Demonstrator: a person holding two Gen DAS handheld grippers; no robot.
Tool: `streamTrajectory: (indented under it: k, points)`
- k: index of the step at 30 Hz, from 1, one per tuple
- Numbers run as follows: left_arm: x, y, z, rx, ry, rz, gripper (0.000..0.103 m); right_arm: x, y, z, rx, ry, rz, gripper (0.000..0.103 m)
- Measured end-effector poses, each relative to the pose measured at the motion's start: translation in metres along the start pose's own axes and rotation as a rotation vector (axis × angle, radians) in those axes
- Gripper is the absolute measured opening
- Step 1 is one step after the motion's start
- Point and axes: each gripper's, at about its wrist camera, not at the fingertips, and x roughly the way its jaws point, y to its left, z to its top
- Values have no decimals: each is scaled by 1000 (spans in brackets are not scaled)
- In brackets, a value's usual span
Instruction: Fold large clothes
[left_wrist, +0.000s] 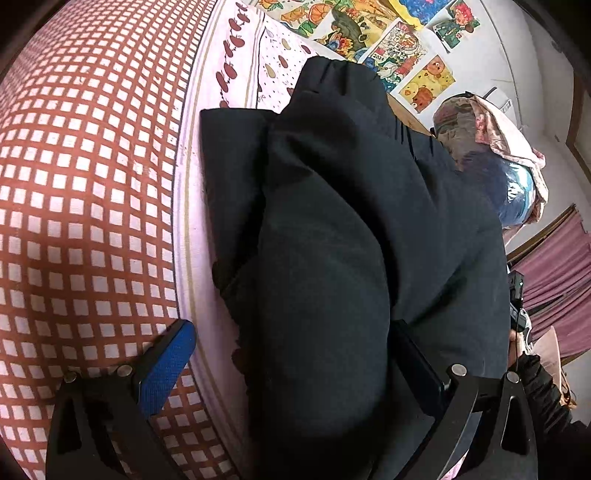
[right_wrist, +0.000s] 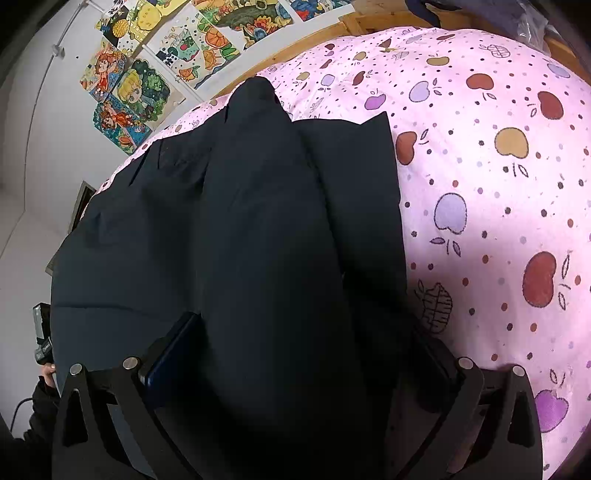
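Note:
A large black garment (left_wrist: 351, 229) lies folded lengthwise on the pink bed sheet (left_wrist: 207, 206); it also fills the middle of the right wrist view (right_wrist: 258, 240). My left gripper (left_wrist: 291, 354) stands wide open with a thick fold of the black cloth bulging between its blue-padded fingers (left_wrist: 166, 369). My right gripper (right_wrist: 306, 350) is likewise wide open, a raised ridge of the same garment lying between its fingers (right_wrist: 173, 350). Neither pair of pads presses the cloth together.
A red-and-white checked cover (left_wrist: 74, 221) lies left of the garment. The pink apple-print sheet (right_wrist: 498, 221) spreads to the right. Colourful drawings (right_wrist: 147, 81) hang on the wall behind. A bundle of bagged bedding (left_wrist: 491, 158) sits at the far right.

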Motion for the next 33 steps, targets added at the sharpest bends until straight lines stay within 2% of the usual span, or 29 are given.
streamTrajectory:
  k: [17,23,31,33]
  points:
    - [15,-12,6,22,42,-22,103,-6,-12,-11,-9,-23,8,102]
    - [24,-3,10,-17,68,-102,103,-6,-10,-10,-8,-21,2,102]
    - [28,-8,12,-26,93,-113,103,-11,17,-4,-72,-7,-112,102]
    - [29,-8,14,-28,104,-126,103,-13,22,-3,-89,-11,-119,97]
